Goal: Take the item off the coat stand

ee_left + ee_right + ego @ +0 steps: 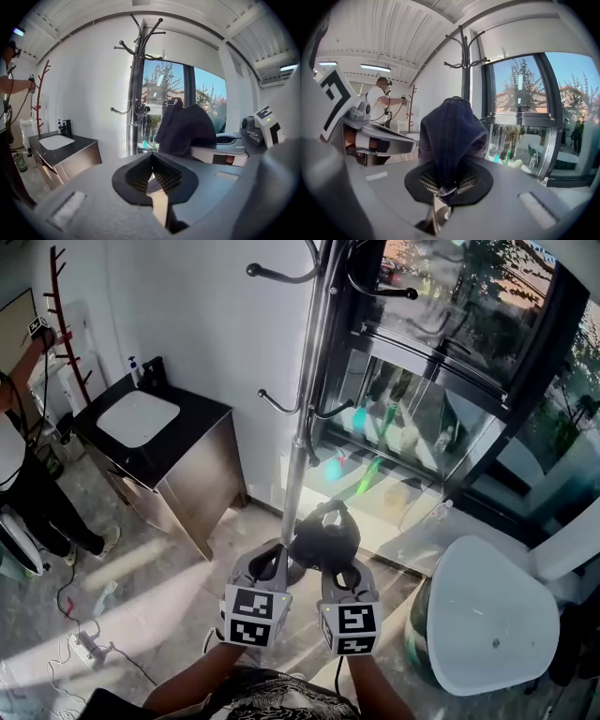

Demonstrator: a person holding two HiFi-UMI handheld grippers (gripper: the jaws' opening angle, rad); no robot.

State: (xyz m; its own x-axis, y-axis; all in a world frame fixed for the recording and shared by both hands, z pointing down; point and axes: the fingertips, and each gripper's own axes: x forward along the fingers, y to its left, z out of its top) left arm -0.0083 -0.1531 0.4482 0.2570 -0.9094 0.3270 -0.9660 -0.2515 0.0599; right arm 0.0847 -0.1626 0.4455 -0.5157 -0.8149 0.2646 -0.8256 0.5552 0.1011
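The silver coat stand rises in front of me, and the hooks I can see are bare. A dark navy cloth item, shaped like a cap, hangs free of the stand low beside its pole. My right gripper is shut on it. In the right gripper view the fabric bunches up out of the right gripper, with the stand behind. My left gripper is just left of the item, shut and holding nothing. The left gripper view shows the left gripper, the item and the stand.
A black-topped cabinet with a white basin stands at the left. A white round seat is at the right. Glass window panels run behind the stand. A person works at a red stand far left. Cables and a power strip lie on the floor.
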